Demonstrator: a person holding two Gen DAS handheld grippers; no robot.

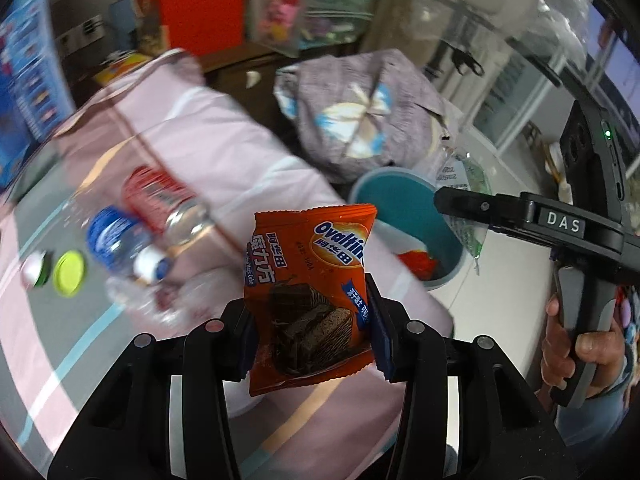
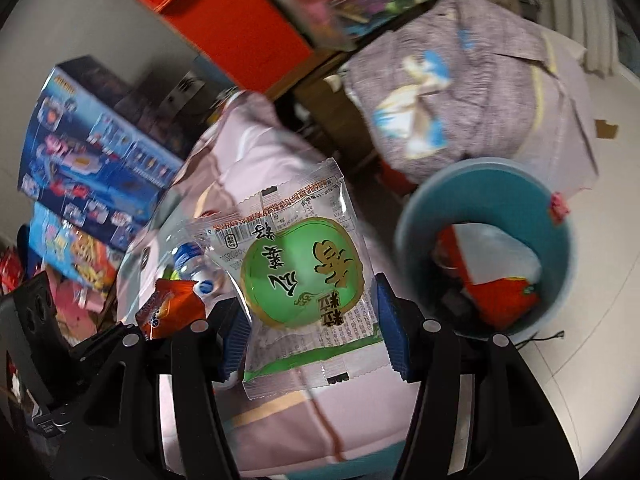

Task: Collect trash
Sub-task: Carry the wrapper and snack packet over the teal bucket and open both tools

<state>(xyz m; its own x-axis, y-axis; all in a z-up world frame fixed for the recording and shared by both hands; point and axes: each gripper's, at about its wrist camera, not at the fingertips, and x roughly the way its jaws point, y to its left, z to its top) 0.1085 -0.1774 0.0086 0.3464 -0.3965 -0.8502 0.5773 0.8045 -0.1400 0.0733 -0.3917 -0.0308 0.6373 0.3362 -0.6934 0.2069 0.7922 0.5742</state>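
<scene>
Both tongs are loaded: left tongs clamp the orange wrapper, right tongs clamp the green wrapper. Over the bed, I should carry each above the teal bin, then let go inside its rim.

A bed with a pale pink quilted cover striped in grey, teal and tan fills the near ground. Beyond its far edge stands dark wooden furniture with a large red box on top. A grey wall rises to the left, with stacked blue toy boxes against it. A rumpled grey-lilac bundle of printed fabric sits by the bed. The floor is pale and glossy, lit evenly by soft light.
</scene>
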